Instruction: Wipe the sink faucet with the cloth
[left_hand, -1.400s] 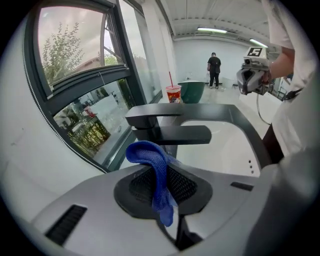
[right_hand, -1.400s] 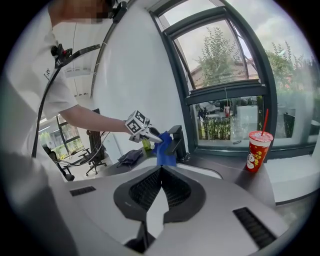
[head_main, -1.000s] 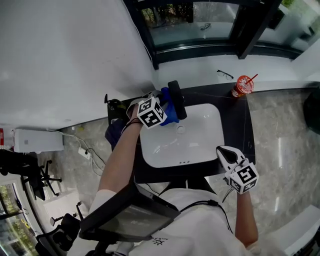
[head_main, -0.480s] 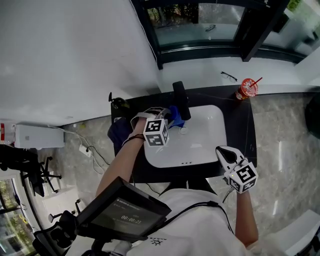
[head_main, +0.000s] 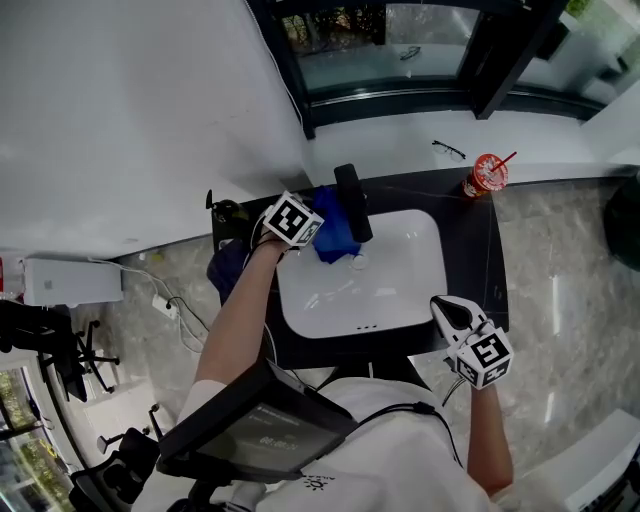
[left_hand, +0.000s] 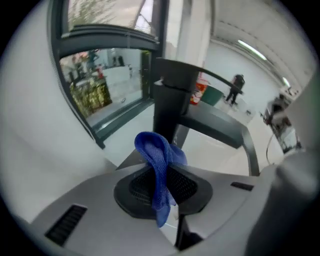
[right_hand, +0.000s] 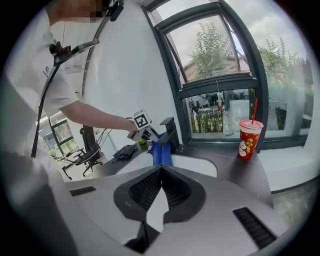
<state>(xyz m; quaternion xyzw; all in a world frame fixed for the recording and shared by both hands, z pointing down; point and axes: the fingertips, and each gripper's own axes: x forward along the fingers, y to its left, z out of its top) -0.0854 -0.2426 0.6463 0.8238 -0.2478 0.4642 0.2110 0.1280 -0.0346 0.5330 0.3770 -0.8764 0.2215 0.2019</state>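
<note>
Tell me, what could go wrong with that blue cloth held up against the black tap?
1. The left gripper pinches only a narrow fold of the cloth. Dragging it on the faucet might tug it free, and it would likely drop into the sink.
2. The cloth hangs bunched to one side, so the hard jaws could scrape the faucet instead.
3. A wide sweep might knock the cup on the counter.

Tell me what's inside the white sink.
Only its drain shows in the sink. The blue cloth, in the left gripper, hangs over its back corner by the faucet, hiding that patch.
</note>
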